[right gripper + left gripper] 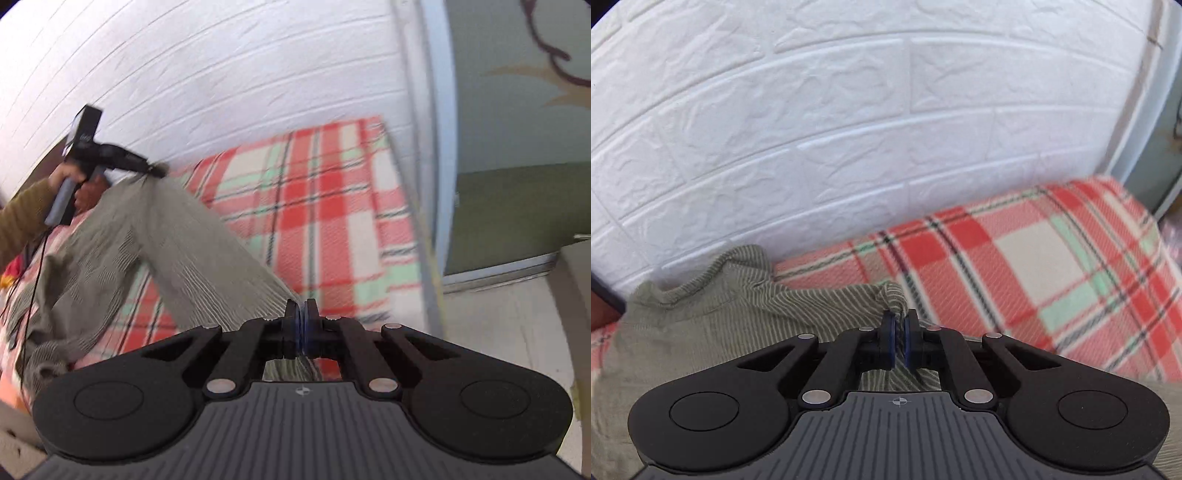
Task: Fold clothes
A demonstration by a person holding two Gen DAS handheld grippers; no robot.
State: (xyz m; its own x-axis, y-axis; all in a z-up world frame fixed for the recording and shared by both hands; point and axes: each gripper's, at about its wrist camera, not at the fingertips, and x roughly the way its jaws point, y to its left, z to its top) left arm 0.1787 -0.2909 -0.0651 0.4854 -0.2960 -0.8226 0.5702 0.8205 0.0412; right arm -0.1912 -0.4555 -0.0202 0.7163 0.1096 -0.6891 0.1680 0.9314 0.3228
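Note:
An olive-green striped garment (713,317) lies on a red, white and green plaid blanket (1027,266). In the left wrist view my left gripper (900,325) is shut on a bunched corner of that garment, close to the white wall. In the right wrist view the garment (177,240) stretches from the far left down to my right gripper (302,314), which is shut on its near edge. The left gripper (157,170) shows there too, held by a hand in a mustard sleeve, with cloth hanging from its tip.
A white brick-pattern wall (849,129) runs right behind the blanket. A pale door frame (432,147) and a green wall (517,203) stand to the right, with light floor tiles (498,332) below. A black cable (33,295) hangs from the left hand.

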